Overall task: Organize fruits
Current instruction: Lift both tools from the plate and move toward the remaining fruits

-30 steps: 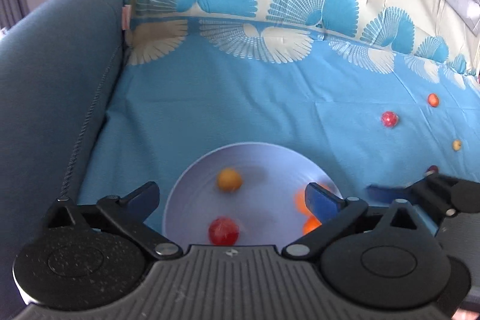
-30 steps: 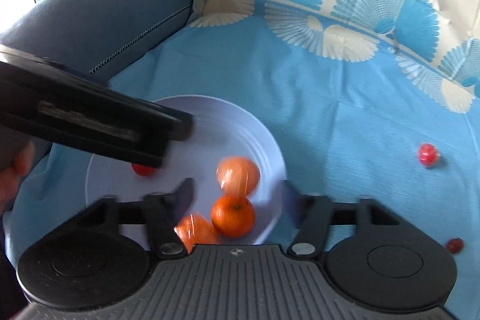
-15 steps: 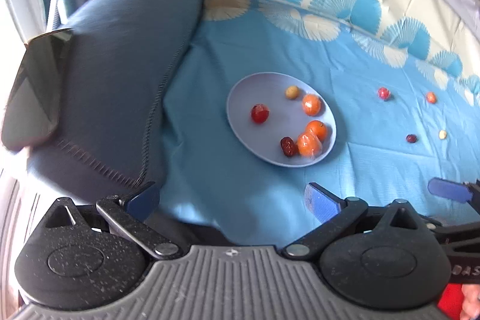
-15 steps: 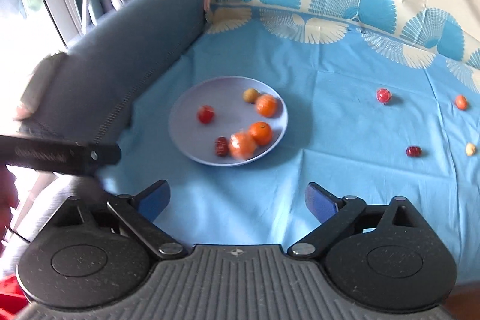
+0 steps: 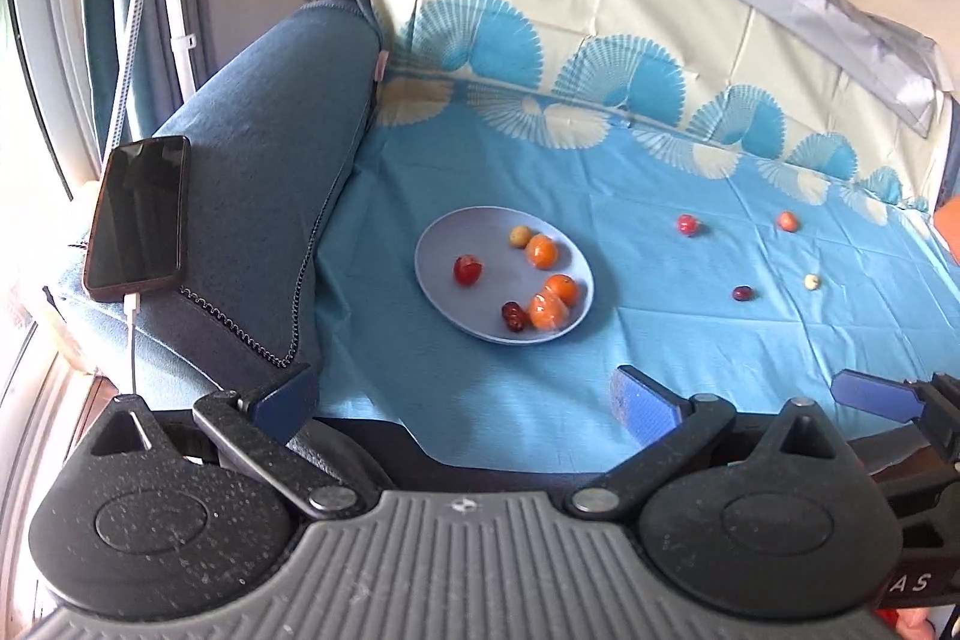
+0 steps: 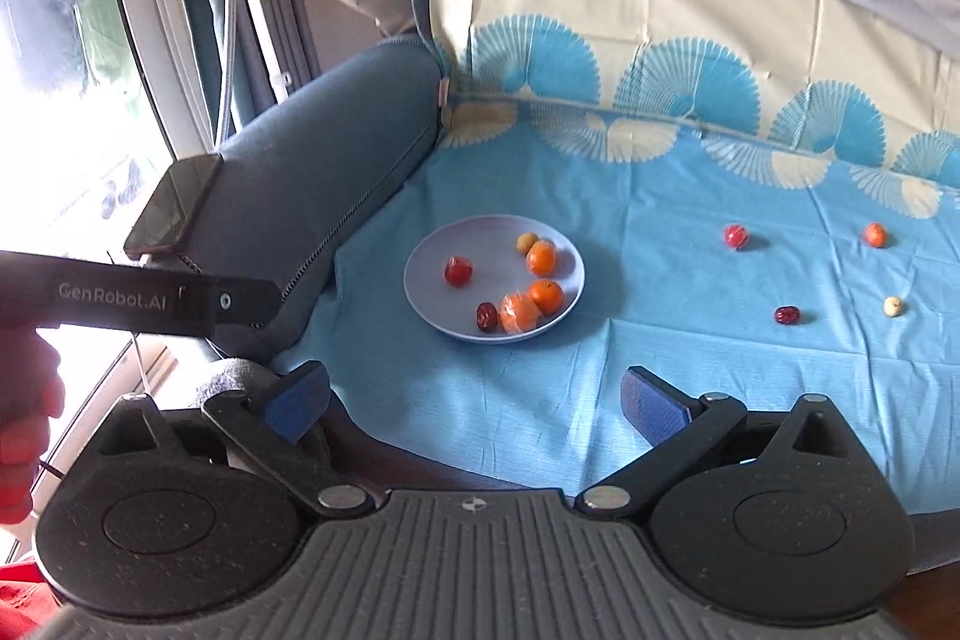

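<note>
Blue pads on both of your tools now frame a much wider scene than a second ago: you have drawn the left hand-held gripper (image 5: 462, 400) and the right hand-held gripper (image 6: 474, 400) up and back from the round pale-lilac plate (image 6: 426, 298), which then filled the view and now sits well apart, toward the left of the blue fan-patterned cloth (image 5: 660, 340) on the sofa seat. The right one's jaws have just been opening and stand released with nothing between them; the left one's are spread and empty too.

On the plate lie three orange mandarins (image 6: 546, 296), a red cherry tomato (image 6: 458, 272), a dark red date (image 6: 486, 317) and a small yellowish fruit (image 6: 527, 241), possibly a longan. That delivery looks finished.

Four pieces are left on the cloth to the right: a red round fruit (image 6: 736, 236), a small orange fruit (image 6: 875, 234), a dark date (image 6: 786, 315) and a pale little fruit (image 6: 893, 306). Your next reach probably belongs there.
</note>
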A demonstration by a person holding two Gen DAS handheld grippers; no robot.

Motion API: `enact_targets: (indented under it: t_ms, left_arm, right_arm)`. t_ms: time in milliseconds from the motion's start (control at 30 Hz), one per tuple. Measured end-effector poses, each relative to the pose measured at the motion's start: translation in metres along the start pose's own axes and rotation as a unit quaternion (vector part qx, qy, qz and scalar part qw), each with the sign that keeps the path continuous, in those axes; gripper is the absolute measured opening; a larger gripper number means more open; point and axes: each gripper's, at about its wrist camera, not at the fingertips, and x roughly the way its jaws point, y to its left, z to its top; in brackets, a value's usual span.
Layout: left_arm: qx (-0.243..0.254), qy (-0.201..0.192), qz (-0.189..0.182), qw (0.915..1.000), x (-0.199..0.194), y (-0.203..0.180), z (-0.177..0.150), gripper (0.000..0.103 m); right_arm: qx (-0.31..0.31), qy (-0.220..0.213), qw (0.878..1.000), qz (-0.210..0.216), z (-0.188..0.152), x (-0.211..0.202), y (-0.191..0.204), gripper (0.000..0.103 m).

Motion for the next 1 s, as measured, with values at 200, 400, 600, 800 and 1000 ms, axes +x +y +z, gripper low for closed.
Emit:
enact_targets:
  t_ms: [200,400,600,800,1000]
  left_arm:
    - [0.006,-0.020,-0.001,0.9998,-0.018,-0.007,-0.006,0.103]
    - [0.011,-0.020,-0.002,0.9997,-0.021,-0.010,-0.007,0.103]
    - [0.016,-0.012,-0.002,0.9998,-0.015,-0.012,-0.004,0.103]
    - [0.023,-0.001,0.000,0.9997,-0.005,-0.013,-0.002,0.103]
    - [0.019,0.015,-0.001,0.9997,0.011,-0.020,0.008,0.103]
  right_arm:
    - [-0.005,-0.031,1.000,0.002,-0.002,-0.020,0.002,0.102]
    - [0.000,-0.036,0.999,0.004,-0.004,-0.025,0.002,0.102]
    - [0.003,-0.032,0.999,0.009,-0.005,-0.021,0.000,0.102]
    - [0.015,-0.024,1.000,0.009,-0.002,-0.012,-0.005,0.102]
    - [0.036,-0.022,0.999,0.002,0.000,-0.001,-0.019,0.102]
